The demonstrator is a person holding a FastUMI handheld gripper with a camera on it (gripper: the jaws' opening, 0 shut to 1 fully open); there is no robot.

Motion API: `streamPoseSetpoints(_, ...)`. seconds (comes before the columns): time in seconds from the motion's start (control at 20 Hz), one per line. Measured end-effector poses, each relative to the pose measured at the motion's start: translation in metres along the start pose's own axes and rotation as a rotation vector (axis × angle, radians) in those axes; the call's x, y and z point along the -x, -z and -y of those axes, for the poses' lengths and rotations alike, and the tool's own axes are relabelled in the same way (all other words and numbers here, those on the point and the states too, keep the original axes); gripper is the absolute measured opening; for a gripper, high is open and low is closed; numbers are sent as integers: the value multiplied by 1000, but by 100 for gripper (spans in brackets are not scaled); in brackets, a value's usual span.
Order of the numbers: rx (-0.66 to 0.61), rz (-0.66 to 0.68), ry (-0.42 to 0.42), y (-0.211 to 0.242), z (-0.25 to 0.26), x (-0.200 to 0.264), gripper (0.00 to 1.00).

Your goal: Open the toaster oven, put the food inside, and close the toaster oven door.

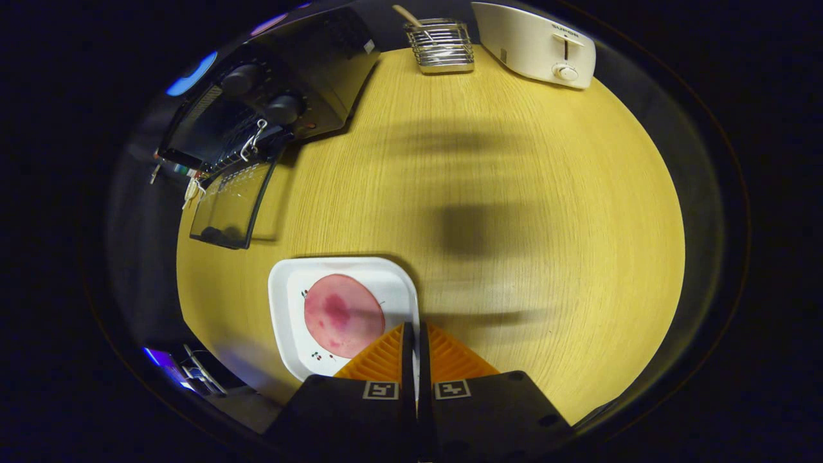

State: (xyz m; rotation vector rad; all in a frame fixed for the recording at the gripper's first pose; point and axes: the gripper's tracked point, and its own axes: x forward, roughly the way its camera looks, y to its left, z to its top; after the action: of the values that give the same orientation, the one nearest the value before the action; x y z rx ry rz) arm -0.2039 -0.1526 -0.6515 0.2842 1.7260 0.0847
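With our gripper (411, 334) pressed together over the plate's (283, 283) edge, we see the toaster oven (257, 116) open beyond the plate.

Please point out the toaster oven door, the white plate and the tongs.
toaster oven door (233, 204): gripper view, its glass pane, hanging open.
white plate (288, 283): gripper view, bare rim.
tongs (411, 329): gripper view, between the shut tips, at the plate's edge.

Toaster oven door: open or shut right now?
Open. The toaster oven has its glass door folded down over the table. The gripper is shut, over the plate.
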Motion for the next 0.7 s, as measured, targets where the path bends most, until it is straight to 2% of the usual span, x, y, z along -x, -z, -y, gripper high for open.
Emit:
streamPoseSetpoints(0.15,-55,-33,-69,1,-1,0,5)
streamPoseSetpoints(0.4,-57,-48,-146,2,-4,0,5)
streamPoseSetpoints(0.7,-187,-116,-330,8,-10,-1,5)
